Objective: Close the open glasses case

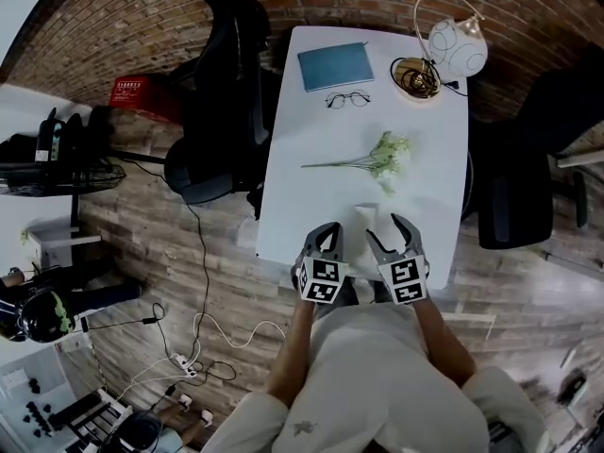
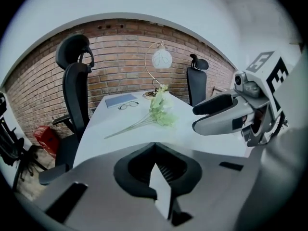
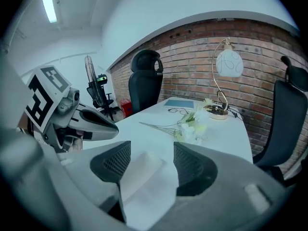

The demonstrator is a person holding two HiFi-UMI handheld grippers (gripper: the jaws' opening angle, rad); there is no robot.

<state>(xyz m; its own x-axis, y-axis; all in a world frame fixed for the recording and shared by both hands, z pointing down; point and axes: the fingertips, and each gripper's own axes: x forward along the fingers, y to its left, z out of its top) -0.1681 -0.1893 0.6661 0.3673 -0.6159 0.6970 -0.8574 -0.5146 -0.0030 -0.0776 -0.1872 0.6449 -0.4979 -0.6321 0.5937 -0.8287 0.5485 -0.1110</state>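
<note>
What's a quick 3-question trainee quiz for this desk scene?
1. True or false: the eyeglasses lie between the blue notebook and the flower sprig.
2. Which stands at the far right corner of the table? A) mug B) lamp C) laptop
3. Fill in: the jaws of the right claw are ____.
Key: 1 true; 2 B; 3 apart.

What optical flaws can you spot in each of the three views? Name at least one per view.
Head view: fisheye bends the brick wall into an arc. Left gripper view: black vignetted corners, close foreground soft. Right gripper view: the ceiling tube light blooms, and there is a bluish cast overall.
</note>
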